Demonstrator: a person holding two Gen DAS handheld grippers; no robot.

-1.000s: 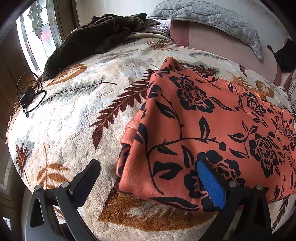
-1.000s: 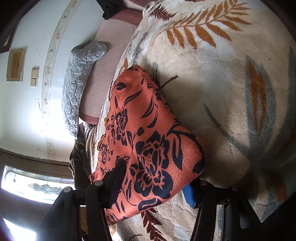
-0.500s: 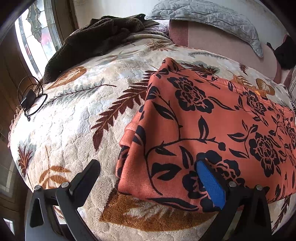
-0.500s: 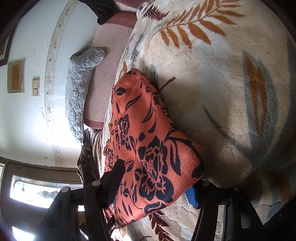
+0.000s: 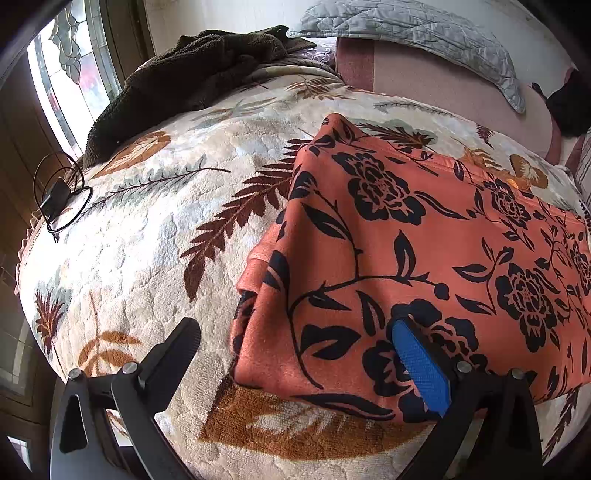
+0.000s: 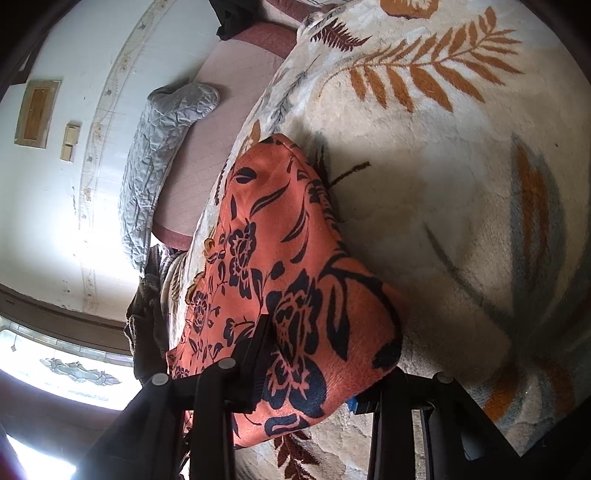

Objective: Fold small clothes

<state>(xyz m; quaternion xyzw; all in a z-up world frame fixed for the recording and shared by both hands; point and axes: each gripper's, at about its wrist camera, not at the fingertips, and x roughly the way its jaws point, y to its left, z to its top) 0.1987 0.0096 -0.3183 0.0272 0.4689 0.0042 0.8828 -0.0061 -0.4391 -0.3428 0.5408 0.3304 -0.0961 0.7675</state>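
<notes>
An orange garment with black flowers lies folded on the leaf-patterned blanket. My left gripper stands open over its near left corner. The blue-padded finger rests on the cloth and the other finger is over bare blanket. In the right wrist view the garment's near corner bulges between the fingers of my right gripper. Those jaws are closing on it, one finger denting the top of the cloth and the other mostly hidden under the corner.
A dark brown fleece is heaped at the far left of the bed. A grey quilted pillow lies along the pink headboard. A black wire stand sits at the left edge by the window.
The right gripper's fingers have drawn much closer together, pinching the garment's corner into a bulge. The left gripper and the cloth under it have not moved.
</notes>
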